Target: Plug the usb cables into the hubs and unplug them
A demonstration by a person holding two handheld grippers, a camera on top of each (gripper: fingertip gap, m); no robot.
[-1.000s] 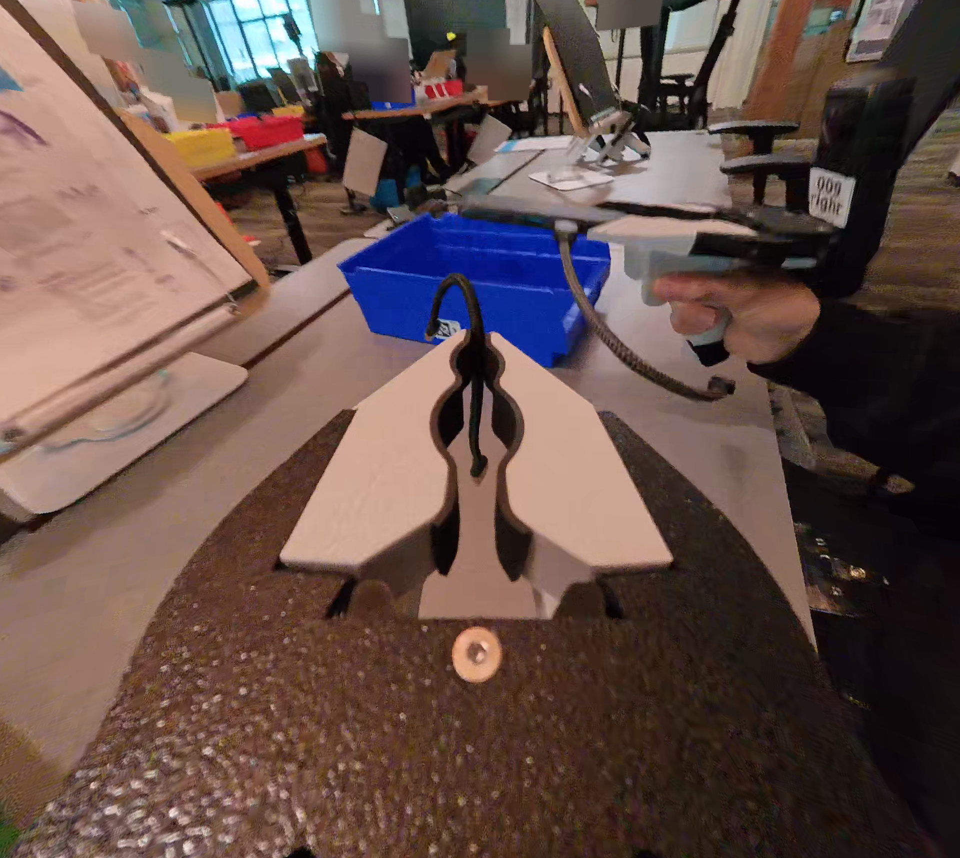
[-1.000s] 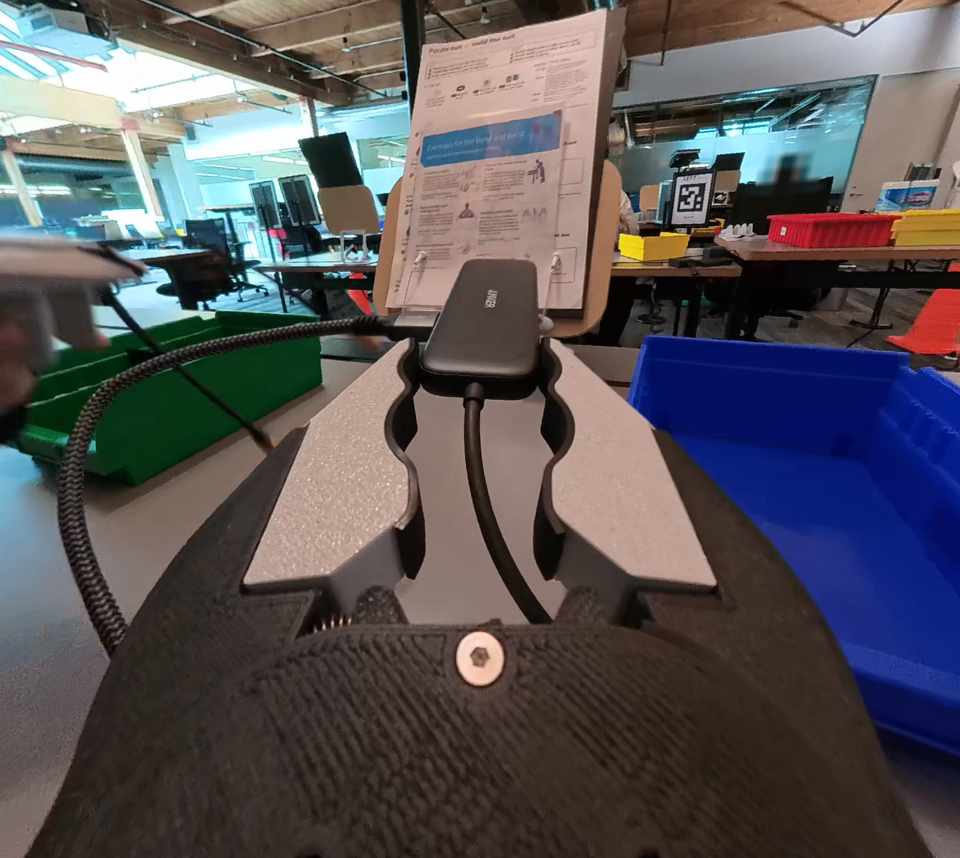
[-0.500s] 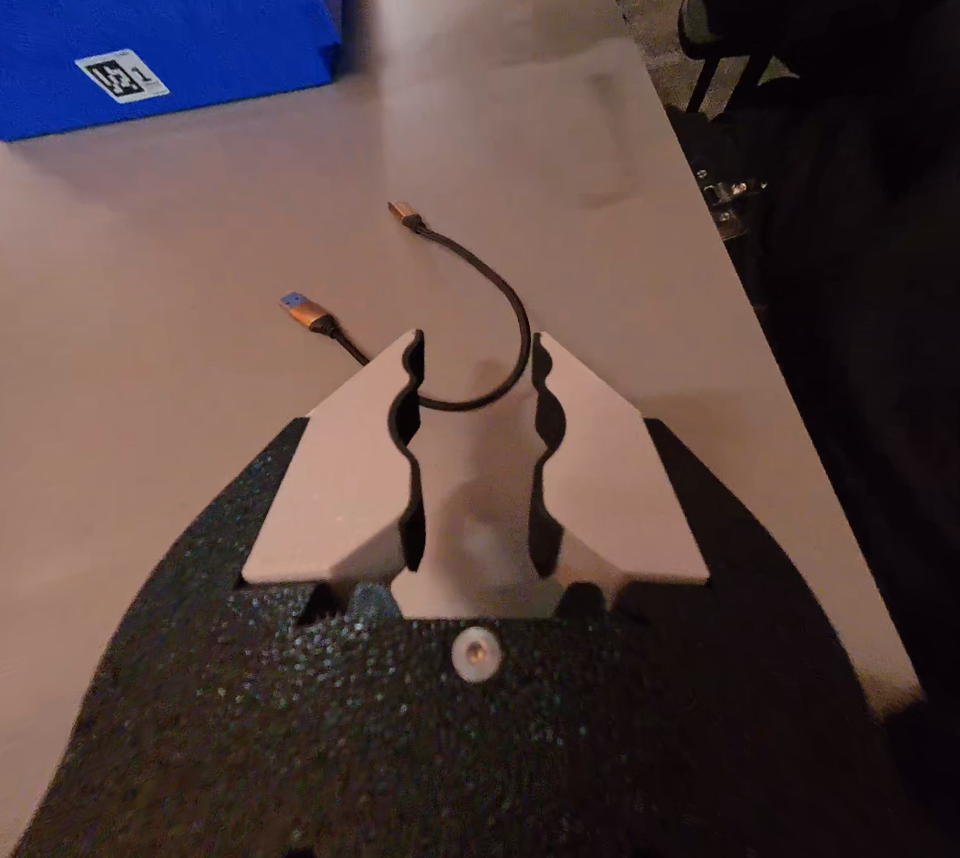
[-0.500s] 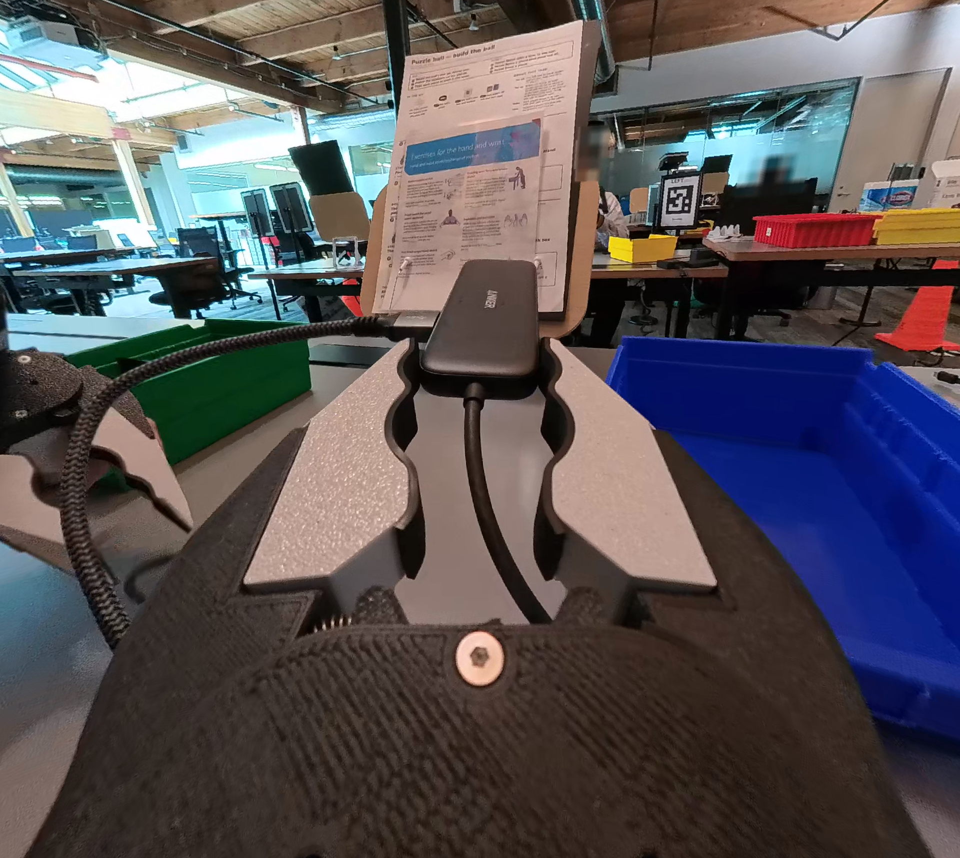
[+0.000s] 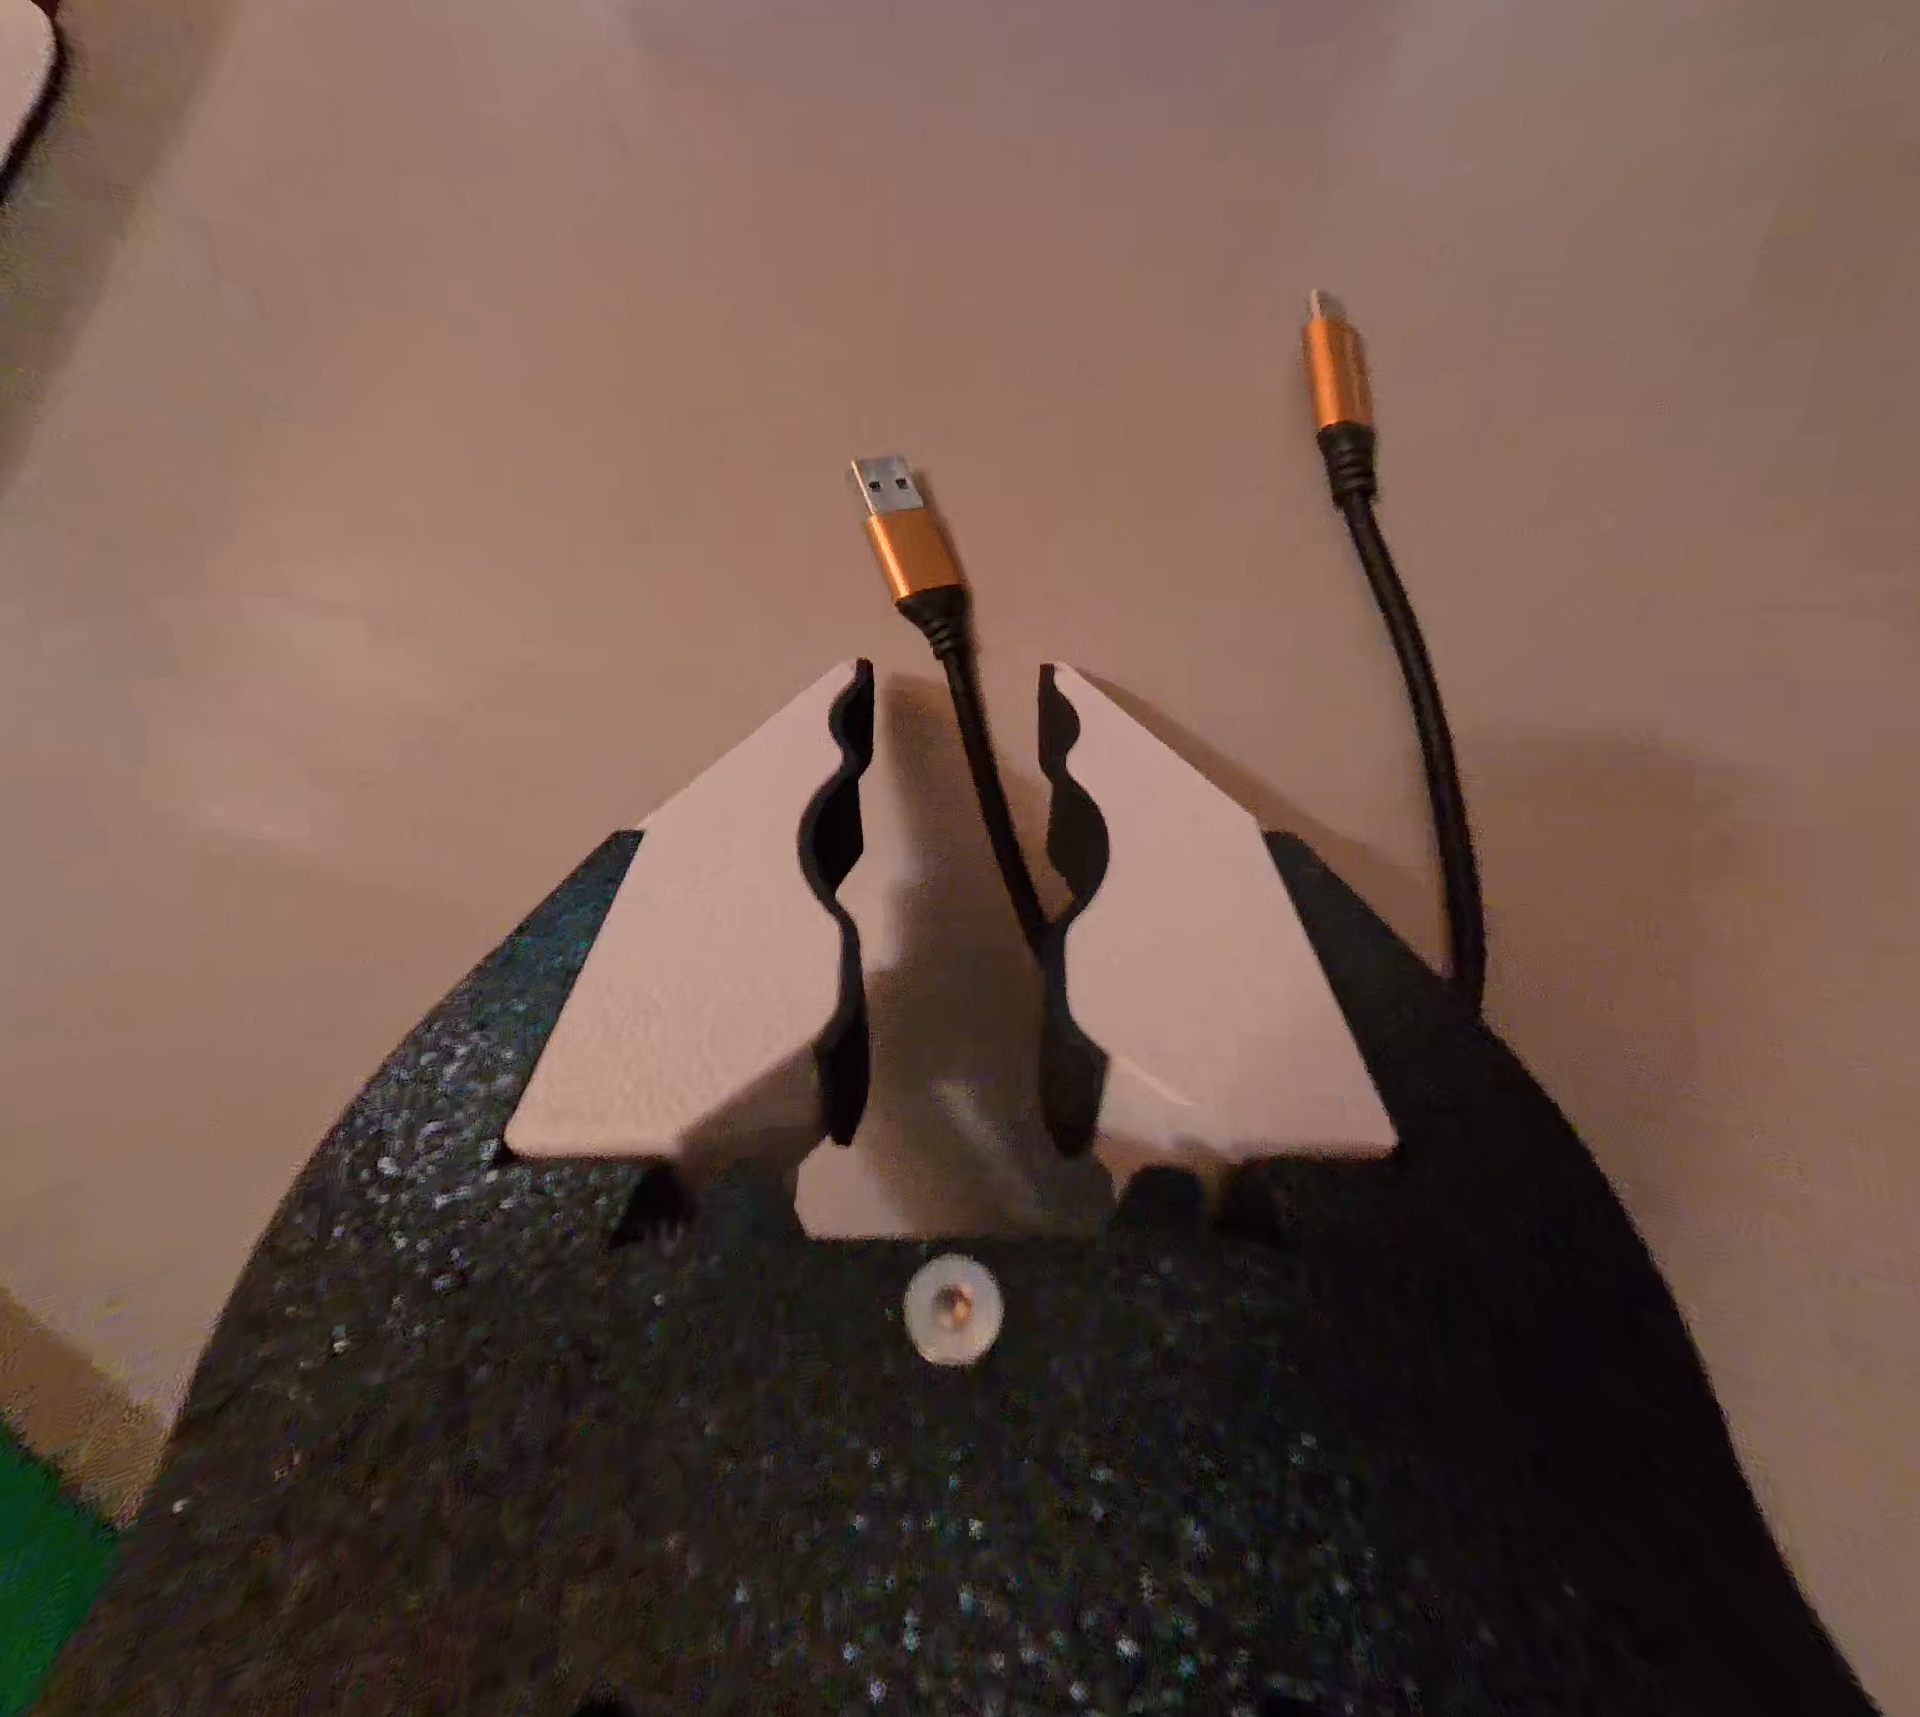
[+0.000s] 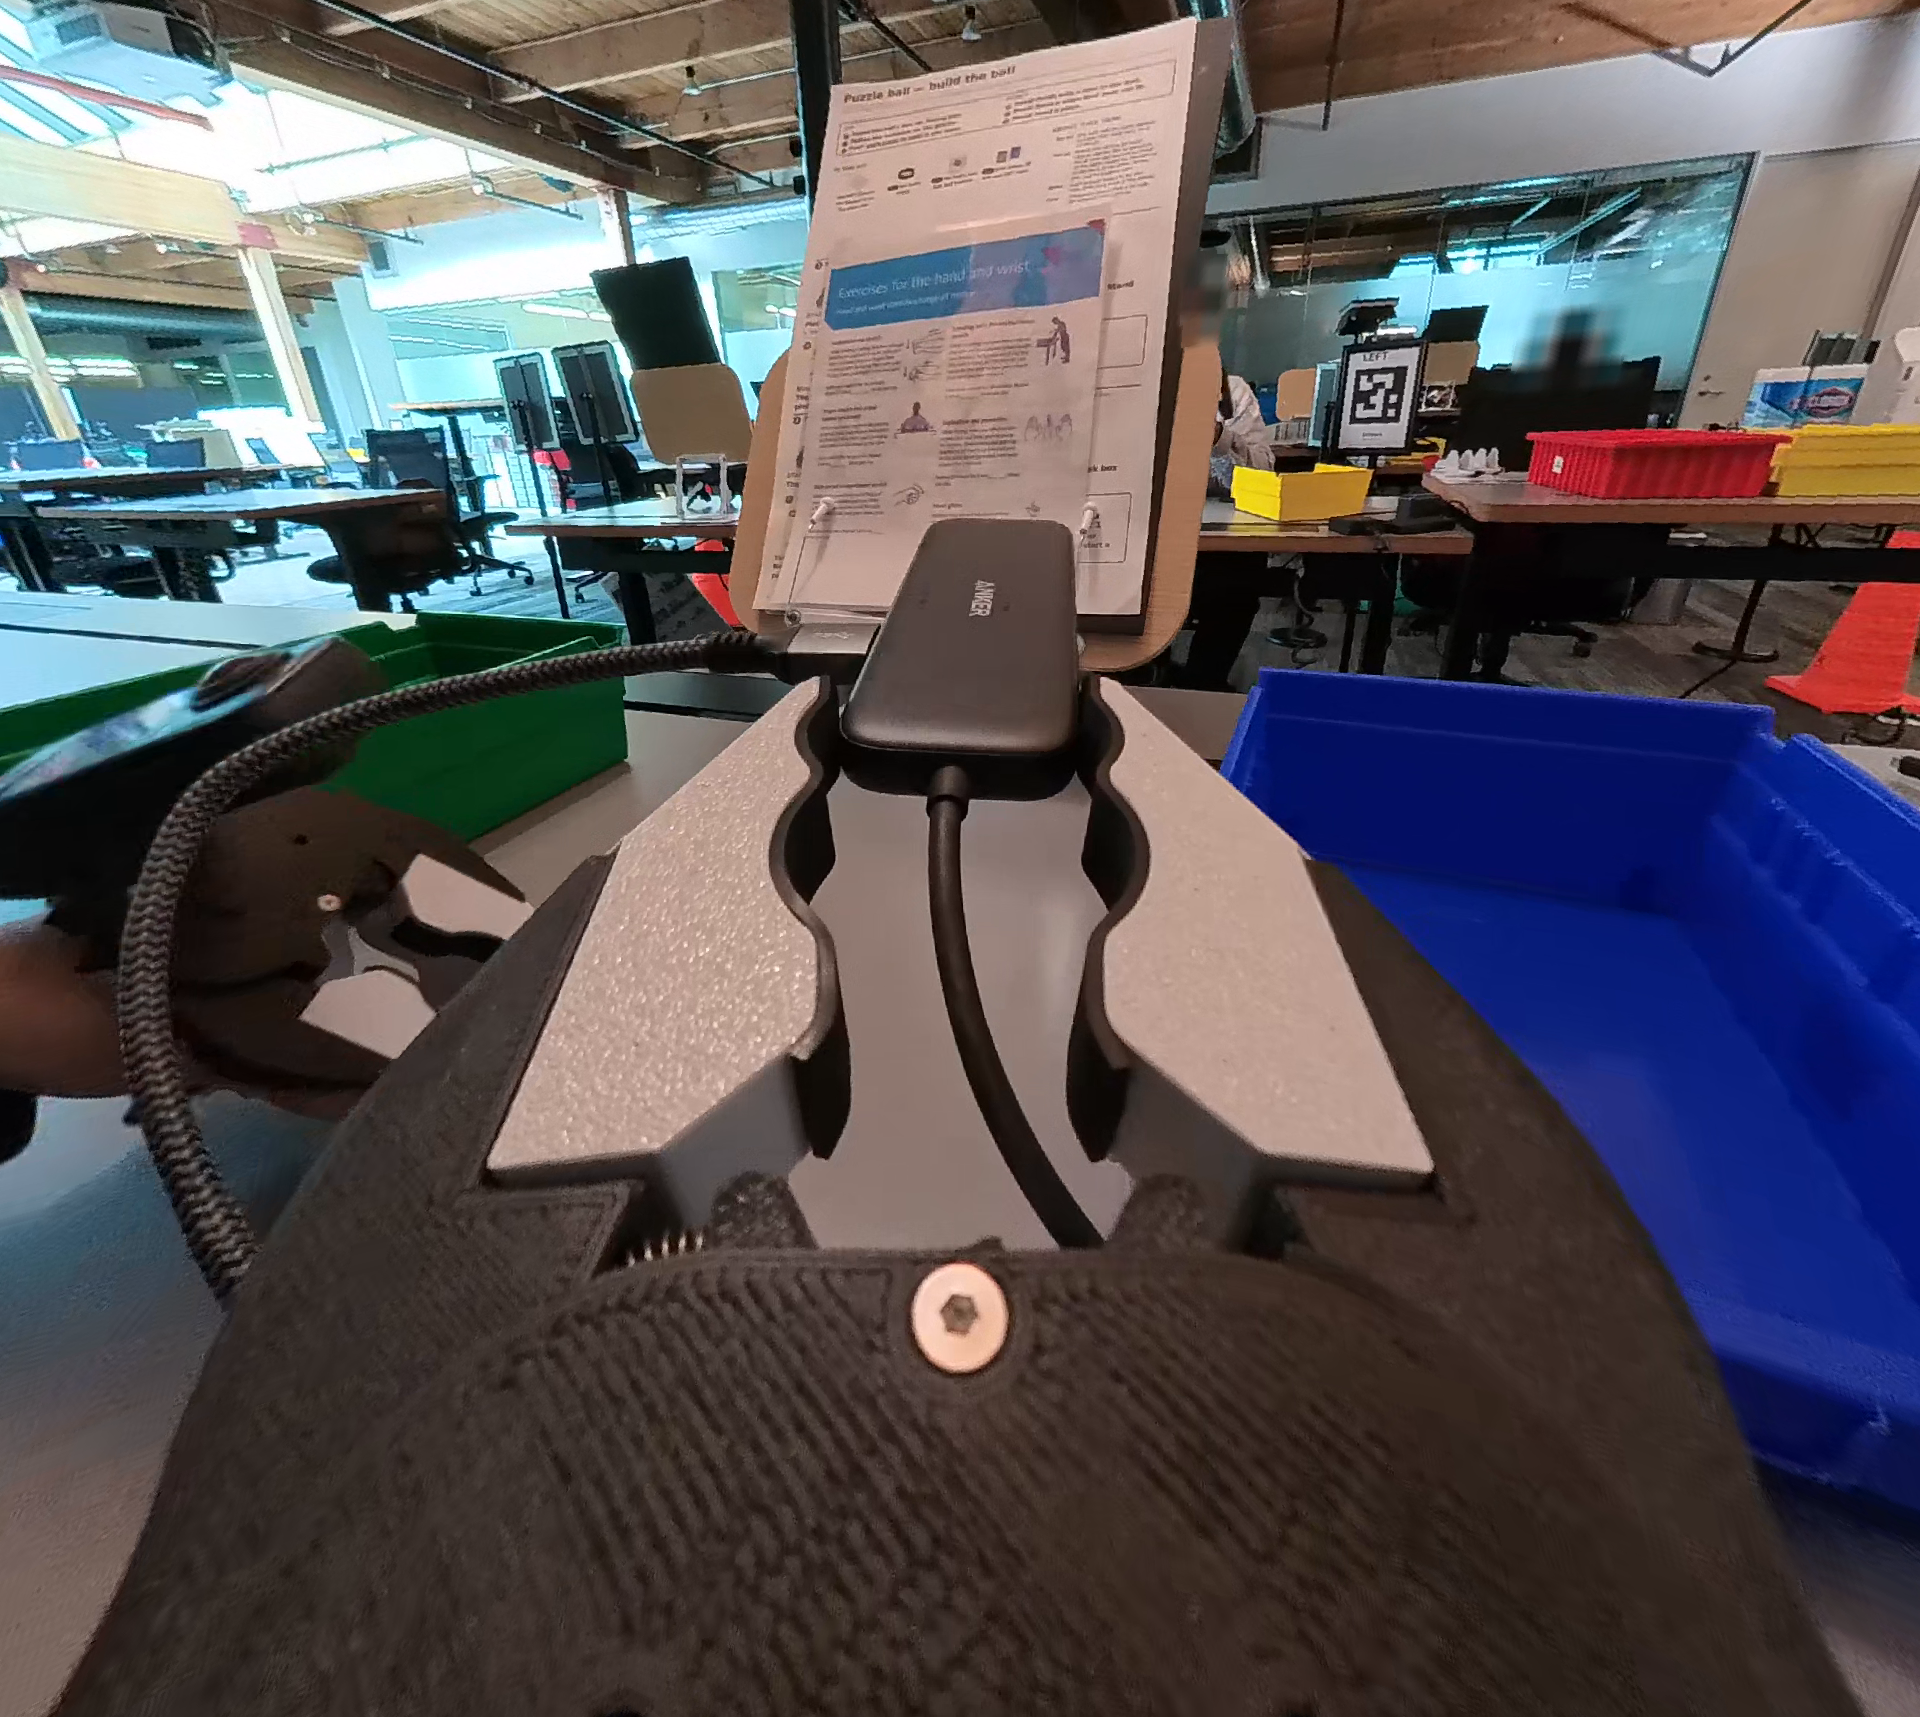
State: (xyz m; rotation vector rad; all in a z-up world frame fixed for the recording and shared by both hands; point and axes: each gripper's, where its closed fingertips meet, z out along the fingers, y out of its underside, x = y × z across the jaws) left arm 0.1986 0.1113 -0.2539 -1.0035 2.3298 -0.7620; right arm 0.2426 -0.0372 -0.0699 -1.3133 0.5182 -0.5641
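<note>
In the left wrist view my left gripper (image 5: 956, 680) is open and points down at the table (image 5: 520, 317). A short black cable (image 5: 982, 794) lies on the table and runs between the fingers without being clamped. Its orange USB-A plug (image 5: 904, 540) lies just ahead of the fingertips, and its other orange plug (image 5: 1335, 374) lies to the right. In the right wrist view my right gripper (image 6: 961, 711) is shut on a black hub (image 6: 966, 628), held above the table. A braided cable (image 6: 416, 701) is plugged into the hub's left side. The left gripper (image 6: 312, 919) shows low on the left.
A blue bin (image 6: 1610, 940) stands to the right of the hub and a green bin (image 6: 499, 711) to the left. A paper sheet on a stand (image 6: 987, 337) is right behind the hub. Other desks and chairs stand farther back.
My left gripper, shut on a thin black cable a second ago, has opened, tilted down and moved in over the short cable on the table. The right gripper still holds the hub.
</note>
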